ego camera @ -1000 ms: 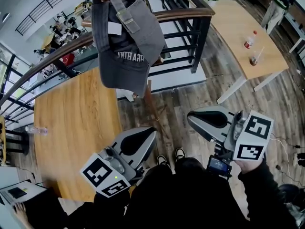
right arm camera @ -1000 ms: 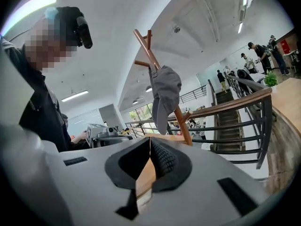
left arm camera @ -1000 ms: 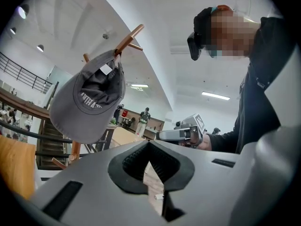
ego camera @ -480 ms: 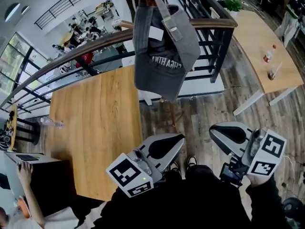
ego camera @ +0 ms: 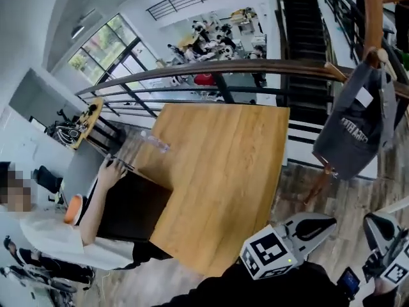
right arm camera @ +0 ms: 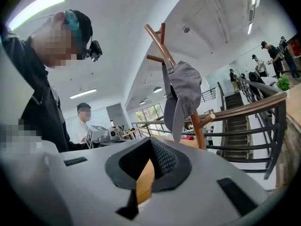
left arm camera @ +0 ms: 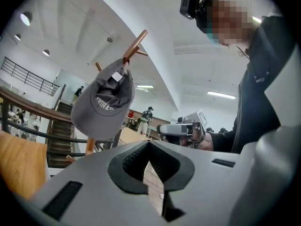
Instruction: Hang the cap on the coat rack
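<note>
The cap (ego camera: 355, 125) hangs on the rack (ego camera: 372, 16), caught at its strap end on a peg beside the pole. Its long axis runs nearly straight up and down, the brim end pointing down and the strap end up. In the left gripper view its hollow inside, with a white tag, faces the camera; in the right gripper view it shows edge-on against the pole. The left gripper (left arm camera: 149, 145) has its jaws pressed together with nothing between them. The right gripper (right arm camera: 151, 142) is likewise closed and empty. Both are low by the person's body, well apart from the cap, next to a wooden table (ego camera: 217, 171) that stands against a railing (ego camera: 223, 69)
</note>
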Tool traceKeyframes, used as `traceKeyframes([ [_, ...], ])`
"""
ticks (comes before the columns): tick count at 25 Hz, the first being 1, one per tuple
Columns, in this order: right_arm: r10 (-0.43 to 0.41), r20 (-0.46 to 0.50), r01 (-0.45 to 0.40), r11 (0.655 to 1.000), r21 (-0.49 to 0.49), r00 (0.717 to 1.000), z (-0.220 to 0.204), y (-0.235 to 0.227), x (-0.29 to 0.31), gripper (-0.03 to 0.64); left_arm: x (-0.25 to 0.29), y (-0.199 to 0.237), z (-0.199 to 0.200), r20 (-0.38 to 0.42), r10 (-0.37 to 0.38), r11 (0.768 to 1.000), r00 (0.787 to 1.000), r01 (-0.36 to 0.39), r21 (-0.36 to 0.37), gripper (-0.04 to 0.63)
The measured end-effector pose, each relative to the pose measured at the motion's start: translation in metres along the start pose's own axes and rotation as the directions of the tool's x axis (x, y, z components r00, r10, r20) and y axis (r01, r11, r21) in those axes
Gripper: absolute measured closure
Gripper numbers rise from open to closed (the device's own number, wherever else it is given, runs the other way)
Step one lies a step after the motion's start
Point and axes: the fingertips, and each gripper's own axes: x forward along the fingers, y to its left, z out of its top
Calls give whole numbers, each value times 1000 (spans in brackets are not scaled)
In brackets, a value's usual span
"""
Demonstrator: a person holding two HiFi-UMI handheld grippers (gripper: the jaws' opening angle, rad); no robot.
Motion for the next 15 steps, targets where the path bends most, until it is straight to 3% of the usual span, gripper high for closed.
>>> traceKeyframes([
  [4, 40, -8, -40, 999, 16, 999, -6, 1, -1, 600, -9, -8, 6, 15, 39, 999, 999, -39, -4, 595],
  [9, 124, -9, -125, 992, -35, 992, 21, 31, 25, 600, -24, -8, 22, 38, 87, 996, 996, -87, 6, 595],
  [15, 122, -36, -123, 991, -45, 992, 26, 40, 27, 600, -28, -10, 30, 55, 86, 996, 995, -85, -17, 595],
])
